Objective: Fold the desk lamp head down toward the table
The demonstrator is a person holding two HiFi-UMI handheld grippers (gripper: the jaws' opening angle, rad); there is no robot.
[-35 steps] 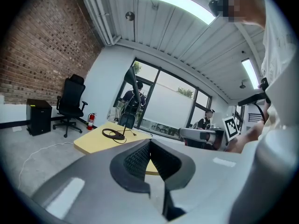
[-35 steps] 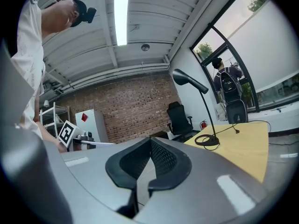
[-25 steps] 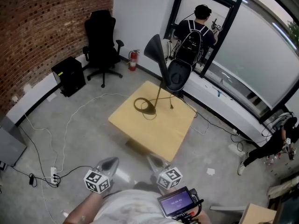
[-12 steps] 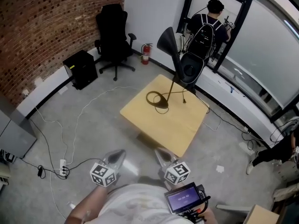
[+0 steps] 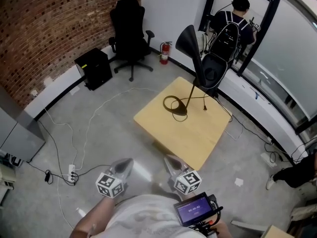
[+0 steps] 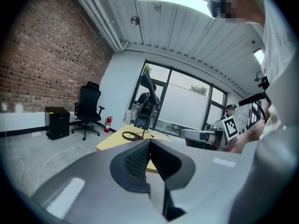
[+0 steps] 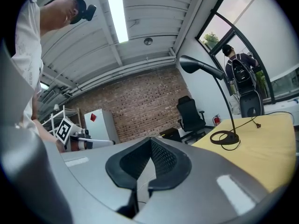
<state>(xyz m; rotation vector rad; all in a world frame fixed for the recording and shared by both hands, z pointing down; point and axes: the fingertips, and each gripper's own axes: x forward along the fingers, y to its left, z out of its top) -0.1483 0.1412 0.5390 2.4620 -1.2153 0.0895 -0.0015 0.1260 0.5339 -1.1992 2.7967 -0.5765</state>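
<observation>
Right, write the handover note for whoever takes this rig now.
Left gripper: shut, empty, held low in front of the person, short of the table.
Right gripper: shut, empty, beside the left one.
Black desk lamp with a cone-shaped head: stands on the square light-wood table, its round base toward the far side, its head raised high on the thin stem.
Done: nothing; the lamp is untouched.
Left: close in on the table, open a gripper, take the head and fold it down toward the tabletop.
</observation>
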